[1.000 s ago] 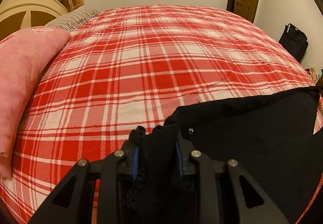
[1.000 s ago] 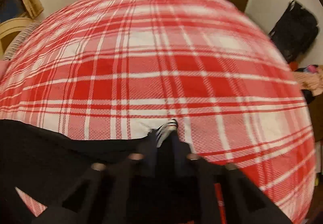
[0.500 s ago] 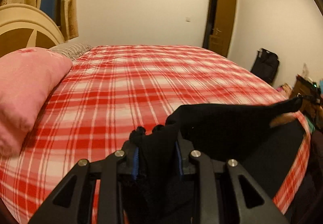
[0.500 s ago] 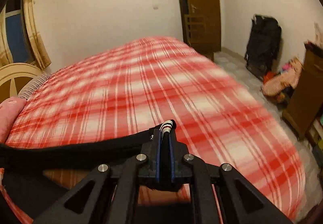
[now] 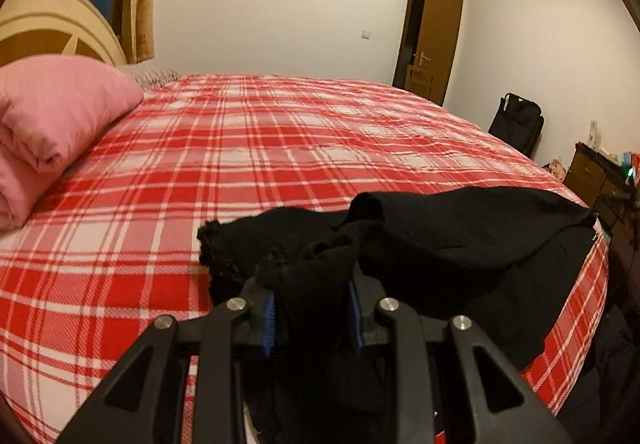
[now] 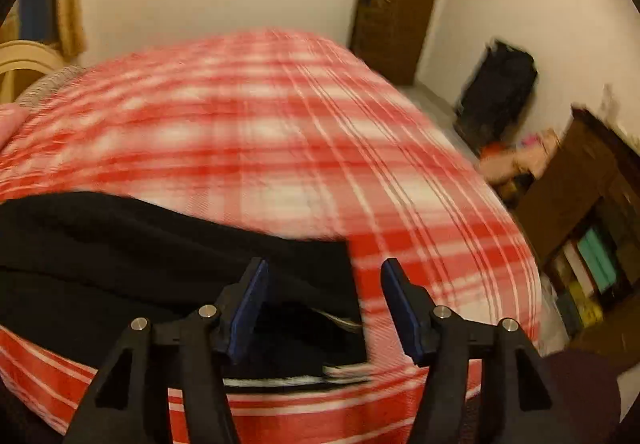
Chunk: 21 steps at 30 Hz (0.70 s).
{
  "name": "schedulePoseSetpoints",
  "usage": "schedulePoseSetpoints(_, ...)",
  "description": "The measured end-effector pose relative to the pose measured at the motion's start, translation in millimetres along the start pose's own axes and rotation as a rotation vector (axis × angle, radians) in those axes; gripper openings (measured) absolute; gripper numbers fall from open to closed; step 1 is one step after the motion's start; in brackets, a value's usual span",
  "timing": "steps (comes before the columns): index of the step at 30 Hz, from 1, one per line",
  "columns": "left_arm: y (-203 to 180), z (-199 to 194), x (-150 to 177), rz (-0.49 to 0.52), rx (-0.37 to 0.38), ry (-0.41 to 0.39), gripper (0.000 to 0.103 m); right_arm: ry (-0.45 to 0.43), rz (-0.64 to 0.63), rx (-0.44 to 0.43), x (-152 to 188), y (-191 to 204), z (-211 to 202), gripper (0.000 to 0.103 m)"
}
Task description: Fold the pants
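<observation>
Left wrist view: one end held, one end let go

Left claw pinches a bunched end of the black pants, lying near the bed's front edge. Right claw hangs wide over their cuff. Lower the held end squarely onto the layer beneath, then smooth.

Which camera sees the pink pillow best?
The left wrist view: the pink pillow lies sharp and nearly whole at the bed's left edge. The right wrist view is blurred and catches only a pink sliver at its left edge.
</observation>
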<state>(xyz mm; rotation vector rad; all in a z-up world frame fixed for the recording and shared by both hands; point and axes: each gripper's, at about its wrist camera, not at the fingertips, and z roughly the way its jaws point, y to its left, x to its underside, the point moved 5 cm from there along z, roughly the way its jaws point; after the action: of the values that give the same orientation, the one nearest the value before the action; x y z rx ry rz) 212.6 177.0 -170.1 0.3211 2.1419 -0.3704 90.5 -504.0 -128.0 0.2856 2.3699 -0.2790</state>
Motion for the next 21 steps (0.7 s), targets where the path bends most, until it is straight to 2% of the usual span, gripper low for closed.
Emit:
schedulePoseSetpoints(2, -1.9, -4.1, -1.9, 0.013, -0.007, -0.01, 0.029, -0.03, -0.12, -0.078, -14.7, 57.2, -15.8, 0.06)
schedulePoseSetpoints(5, -4.4, -9.6, -5.5, 0.041, -0.02, -0.02, 0.029, -0.053, -0.368, -0.158, -14.5, 158.2, -25.1, 0.06)
schedulePoseSetpoints(8, -10.1, -13.9, -9.0, 0.084, -0.029, -0.021, 0.029, -0.027, -0.552, -0.313, 4.1, 257.2, -21.1, 0.06)
schedulePoseSetpoints(13, -11.6, -13.3, -13.4, 0.113, -0.036, -0.019, 0.029, 0.008, -0.737, -0.433, 37.8, 367.6, 4.4, 0.06)
schedulePoseSetpoints(14, -11.2, -12.5, -15.5, 0.116, -0.034, -0.019, 0.029, 0.02, -0.76, -0.445, 41.3, 379.8, 12.0, 0.056)
schedulePoseSetpoints(15, -10.1, -11.0, -18.8, 0.119, -0.034, -0.018, 0.029, 0.023, -0.783, -0.442, 45.2, 390.0, 14.6, 0.046)
schedulePoseSetpoints(16, -9.8, -10.8, -20.5, 0.117, -0.032, -0.018, 0.029, 0.015, -0.8, -0.431, 45.8, 397.5, 18.0, 0.041)
schedulePoseSetpoints(18, -8.9, -11.0, -26.9, 0.118, -0.016, -0.025, 0.029, 0.03, -0.782, -0.444, 38.6, 402.4, 21.4, 0.006)
schedulePoseSetpoints(21, -10.1, -12.5, -35.3, 0.137, -0.011, -0.037, 0.029, 0.026, -0.73, -0.462, 22.5, 395.4, 15.3, 0.003)
